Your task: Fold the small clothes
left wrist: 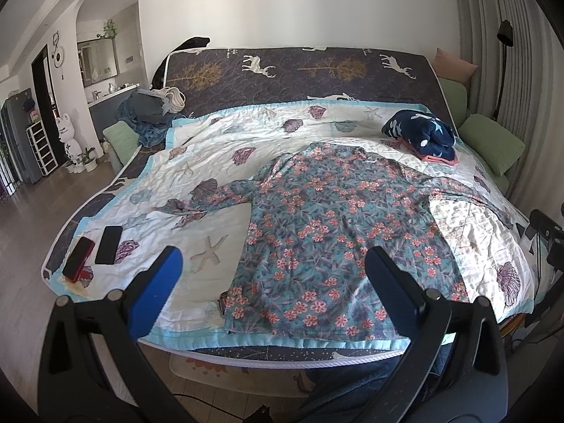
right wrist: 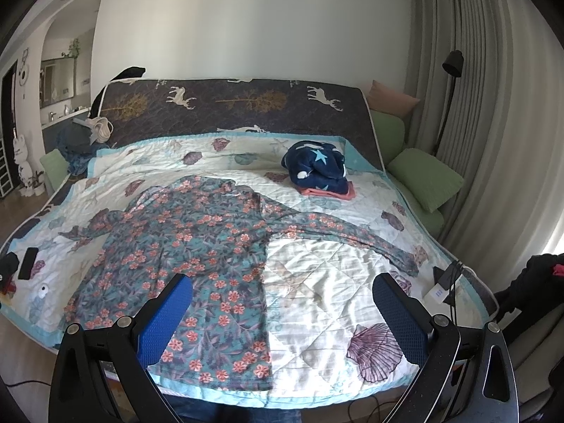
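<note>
Floral shirt (left wrist: pixel 328 232): spread flat on the bed's seashell quilt (left wrist: pixel 197 246), sleeves out to both sides. Folded navy star garment (right wrist: pixel 315 167): on a pink piece, beyond the collar. Two phones (left wrist: pixel 93 250): quilt's left corner. Left tool (left wrist: pixel 271 264), right tool (right wrist: pixel 282 294): released, jaws wide, hovering above the near hem.

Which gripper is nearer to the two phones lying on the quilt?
Left. The left gripper hangs just right of the phones at the bed's near edge; the right gripper is beyond the floral shirt.
</note>
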